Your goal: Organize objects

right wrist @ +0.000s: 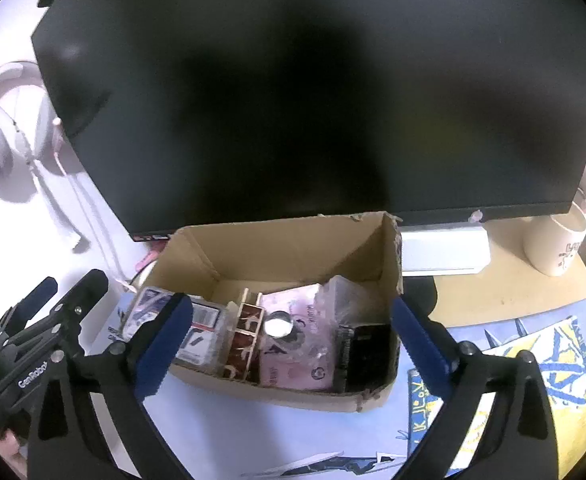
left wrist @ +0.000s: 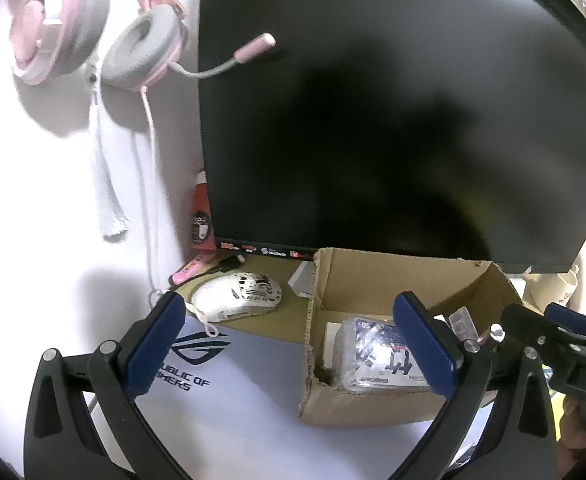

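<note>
Cardboard box [right wrist: 293,248] on the desk mat [right wrist: 253,432], just in front of the dark monitor [right wrist: 313,100]. Inside: wrapped card pack [left wrist: 373,356] at the left, pink packet [right wrist: 297,344] mid, black item [right wrist: 367,354] at the right, perhaps a drive. Left gripper [left wrist: 293,344] spread wide, empty. Right gripper [right wrist: 289,344] likewise wide, holding nothing. White mouse [left wrist: 239,296] left of the box.

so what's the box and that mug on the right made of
The box looks like plain brown corrugated cardboard with a matte finish: its cut edges are ragged and its corners creased. The mug looks like glazed cream ceramic, smooth and thick-walled, though plastic can't be ruled out.
</note>
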Available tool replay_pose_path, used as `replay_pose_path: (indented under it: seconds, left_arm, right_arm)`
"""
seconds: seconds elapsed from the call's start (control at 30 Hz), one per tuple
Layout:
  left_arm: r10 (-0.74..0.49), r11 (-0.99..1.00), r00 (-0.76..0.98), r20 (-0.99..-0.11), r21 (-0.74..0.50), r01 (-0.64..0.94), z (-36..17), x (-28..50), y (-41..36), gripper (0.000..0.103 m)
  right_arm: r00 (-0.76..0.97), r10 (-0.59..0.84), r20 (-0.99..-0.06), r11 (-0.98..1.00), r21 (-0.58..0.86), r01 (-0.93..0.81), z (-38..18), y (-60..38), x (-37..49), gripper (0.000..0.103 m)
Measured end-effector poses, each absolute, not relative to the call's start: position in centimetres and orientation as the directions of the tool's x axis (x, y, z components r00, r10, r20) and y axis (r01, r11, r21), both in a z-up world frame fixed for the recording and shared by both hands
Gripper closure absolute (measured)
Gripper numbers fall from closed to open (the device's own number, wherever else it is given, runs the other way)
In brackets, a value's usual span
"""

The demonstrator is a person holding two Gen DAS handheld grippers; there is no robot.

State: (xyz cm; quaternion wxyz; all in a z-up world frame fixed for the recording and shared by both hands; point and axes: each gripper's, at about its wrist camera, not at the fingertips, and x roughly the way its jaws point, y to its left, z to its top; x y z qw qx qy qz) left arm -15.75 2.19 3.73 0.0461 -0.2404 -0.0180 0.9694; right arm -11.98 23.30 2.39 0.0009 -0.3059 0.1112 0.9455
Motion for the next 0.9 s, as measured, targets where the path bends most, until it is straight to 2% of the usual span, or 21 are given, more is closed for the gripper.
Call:
replay_pose_path:
  seconds: [0.5, 0.9]
  left_arm:
    - [0.082, -0.997, -0.889, -0.450, -0.039, -0.073, 4.9, -13.1, 1.4, 0.000]
    - [0.087, -0.996, -0.896, -0.436, -0.044, -0.076, 5.6, -10.4, 1.4, 0.000]
  right_arm:
    - [-0.806, -0.063, -0.589, -0.967, 0.235, -0.096, 3.5, 23.6, -9.8, 0.000]
    - [-0.831, 0.016, -0.556, -0.980, 0.158, -0.124, 2.8, 23.0, -6.2, 0.000]
